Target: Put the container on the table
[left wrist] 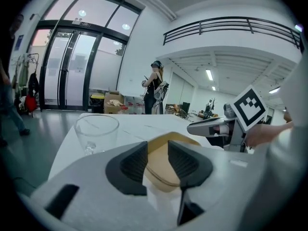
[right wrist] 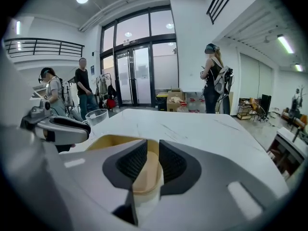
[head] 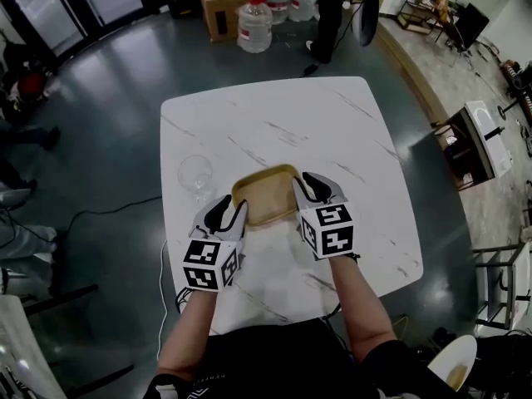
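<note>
A shallow tan container (head: 264, 196) lies on the white marble table (head: 332, 131), near its front edge. My left gripper (head: 226, 213) stands at the container's left rim and my right gripper (head: 314, 186) at its right rim. In the left gripper view the jaws (left wrist: 157, 150) stand apart, with the tan container (left wrist: 156, 170) showing in the gap below them, untouched by the pads. In the right gripper view the jaws (right wrist: 153, 153) are open too, and the container's rim (right wrist: 146, 174) sits between them without being pressed.
An empty clear glass (head: 194, 174) stands on the table just left of the container, close to my left gripper. Beyond the table's far edge are water bottles (head: 254, 23), a cardboard box (head: 220, 7) and a standing person (right wrist: 214, 83).
</note>
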{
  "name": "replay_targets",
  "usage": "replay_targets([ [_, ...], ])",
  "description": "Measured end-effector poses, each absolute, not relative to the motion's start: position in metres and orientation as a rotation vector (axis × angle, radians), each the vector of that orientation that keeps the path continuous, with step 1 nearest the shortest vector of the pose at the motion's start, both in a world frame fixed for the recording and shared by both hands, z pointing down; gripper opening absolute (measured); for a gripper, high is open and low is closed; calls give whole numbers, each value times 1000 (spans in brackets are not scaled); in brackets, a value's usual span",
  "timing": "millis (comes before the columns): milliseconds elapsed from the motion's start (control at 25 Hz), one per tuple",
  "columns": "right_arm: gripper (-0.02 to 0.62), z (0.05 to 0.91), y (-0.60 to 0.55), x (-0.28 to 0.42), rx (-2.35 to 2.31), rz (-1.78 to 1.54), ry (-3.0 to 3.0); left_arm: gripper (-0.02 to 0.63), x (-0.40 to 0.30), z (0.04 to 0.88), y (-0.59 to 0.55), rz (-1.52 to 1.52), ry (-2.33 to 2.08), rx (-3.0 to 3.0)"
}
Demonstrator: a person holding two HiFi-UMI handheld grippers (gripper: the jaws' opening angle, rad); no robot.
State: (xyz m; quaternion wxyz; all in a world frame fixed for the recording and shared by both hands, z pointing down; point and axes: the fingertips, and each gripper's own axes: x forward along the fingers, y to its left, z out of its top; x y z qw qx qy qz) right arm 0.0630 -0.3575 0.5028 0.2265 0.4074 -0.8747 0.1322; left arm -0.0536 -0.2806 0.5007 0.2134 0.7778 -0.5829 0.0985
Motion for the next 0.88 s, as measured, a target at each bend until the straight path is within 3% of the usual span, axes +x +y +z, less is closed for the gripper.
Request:
replay_targets([
  [320,0,481,-329,67,1191,335,-2425,55,-61,476,-263,169,-1599,2199],
  [880,0,467,-279,65,1173,356,-2475,20,-51,471,-230,228,-1575,2248],
])
